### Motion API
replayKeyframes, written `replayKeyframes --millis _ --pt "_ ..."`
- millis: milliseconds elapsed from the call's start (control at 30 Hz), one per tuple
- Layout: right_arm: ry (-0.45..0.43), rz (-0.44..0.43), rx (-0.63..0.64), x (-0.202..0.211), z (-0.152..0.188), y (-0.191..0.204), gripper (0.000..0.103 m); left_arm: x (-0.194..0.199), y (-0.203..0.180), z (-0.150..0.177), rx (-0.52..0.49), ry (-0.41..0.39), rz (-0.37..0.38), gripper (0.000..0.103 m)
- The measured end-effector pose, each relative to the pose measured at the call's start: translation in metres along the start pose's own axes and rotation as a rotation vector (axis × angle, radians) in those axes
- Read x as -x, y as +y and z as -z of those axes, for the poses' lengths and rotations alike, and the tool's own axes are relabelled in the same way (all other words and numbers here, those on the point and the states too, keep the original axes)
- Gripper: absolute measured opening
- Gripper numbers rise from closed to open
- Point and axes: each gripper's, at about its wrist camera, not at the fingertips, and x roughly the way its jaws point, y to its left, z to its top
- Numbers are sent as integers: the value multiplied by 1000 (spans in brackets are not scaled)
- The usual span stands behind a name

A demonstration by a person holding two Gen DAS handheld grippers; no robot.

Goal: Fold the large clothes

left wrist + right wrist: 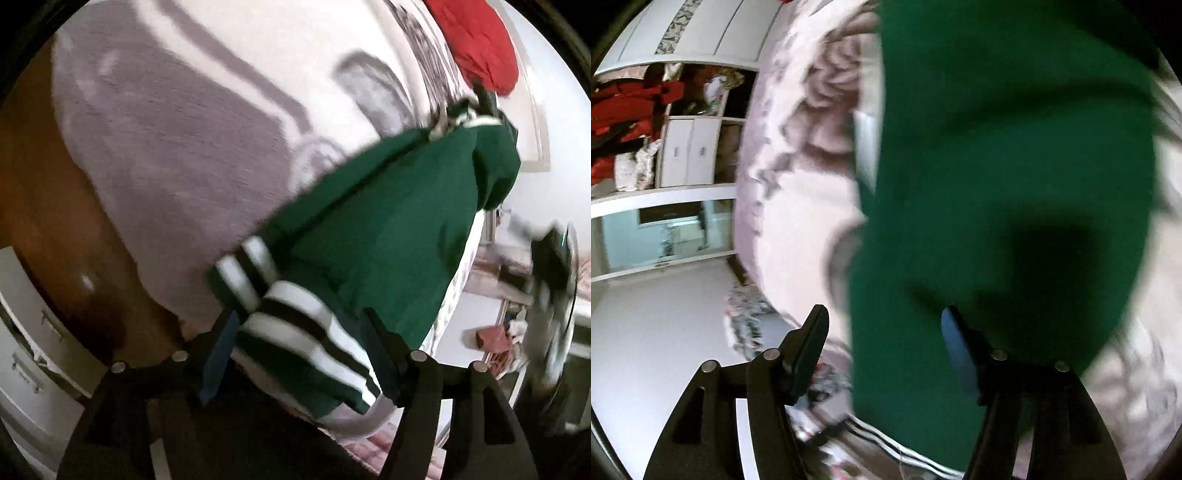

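Green jersey (pixel 369 229) across patterned bedspread (pixel 166 147)

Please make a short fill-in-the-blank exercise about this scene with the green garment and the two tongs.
1. The garment lying on the bed is mostly ____ in colour.
2. Its cuff has black and ____ stripes.
3. The jaws of the right tongs stand ____.
4. Beyond the garment lies a ____ cloth.

Missing words: green; white; open; red

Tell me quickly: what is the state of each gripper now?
Left gripper: open, striped cuff of the green knitted garment between its jaws.
Right gripper: open, holding nothing.
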Motion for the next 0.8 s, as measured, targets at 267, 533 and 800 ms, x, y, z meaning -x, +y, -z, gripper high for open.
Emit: replayKeyframes --millis 267,533,800 --pt "233 -31 -314 -88 200 -151 61 -16 -41 1 -60 -182 -180 21" --pt "147 -158 -304 -102 251 -136 9 -27 -29 -16 -87 -130 -247 20" --pt "170 -72 -198 -51 226 -136 37 19 -95 -10 -228 -80 -353 58"
